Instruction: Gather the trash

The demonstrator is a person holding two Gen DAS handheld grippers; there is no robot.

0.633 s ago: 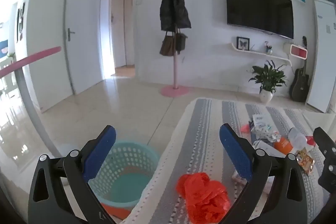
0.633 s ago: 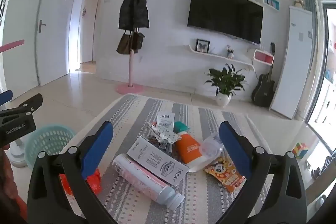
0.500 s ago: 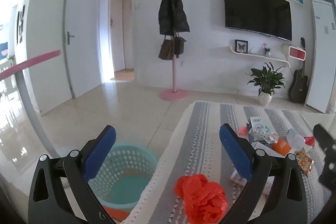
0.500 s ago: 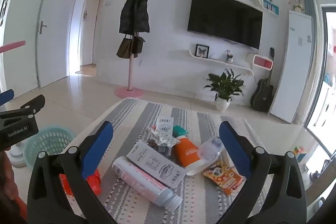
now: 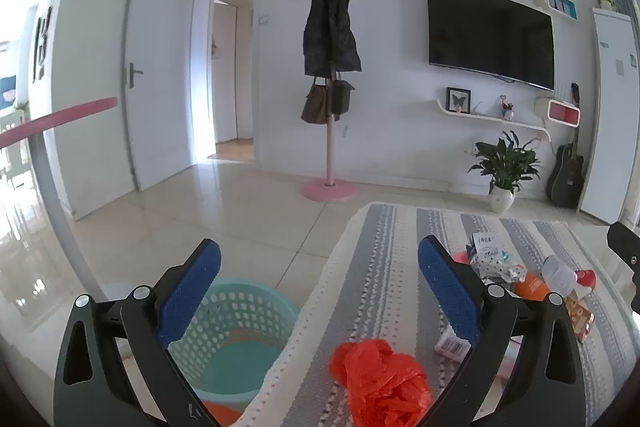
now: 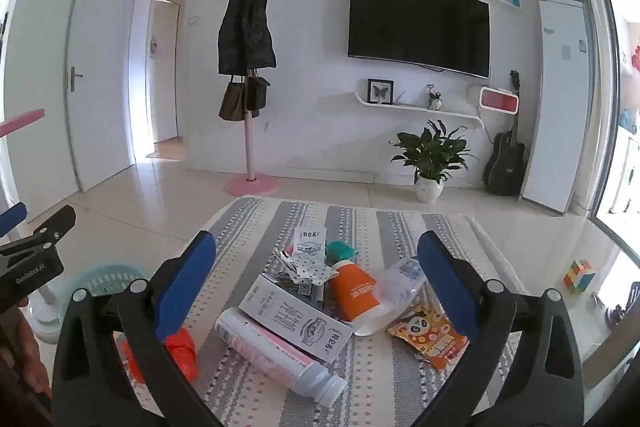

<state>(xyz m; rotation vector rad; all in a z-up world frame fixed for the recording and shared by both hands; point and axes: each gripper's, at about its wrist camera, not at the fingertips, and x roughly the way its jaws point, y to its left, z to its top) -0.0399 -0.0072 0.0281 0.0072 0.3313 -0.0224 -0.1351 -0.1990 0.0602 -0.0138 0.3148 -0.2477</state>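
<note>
On the far left, the round teal plastic basket with holes (image 5: 236,343) sits on the shiny floor, just beside the edge of the grey and white striped cloth (image 5: 384,291). This is likely where the trash goes.

The left gripper (image 5: 320,295) hangs above that edge. Its blue pads are wide apart and hold nothing. Right below it lies the crumpled red plastic bag (image 5: 380,383), on the cloth near the basket. The bag looks very light and soft. It will squash flat when pinched, so grab the thick bunched middle, not a thin loose flap that could slip out.

Next comes the right gripper (image 6: 316,287). Its pads are wide apart too, and empty. Under it is a pile of trash in the middle of the cloth. The pink tube-shaped bottle with a pale blue cap (image 6: 276,355) lies on its side and could roll, so squeeze it across its round body. The white printed carton (image 6: 296,319) lies partly on it and looks stiff and light. The orange bottle with a teal cap (image 6: 354,287) is smooth. The clear plastic bottle (image 6: 400,279) may crumple. Farthest right, the orange panda snack wrapper (image 6: 428,335) lies flat, thin and slippery.
</note>
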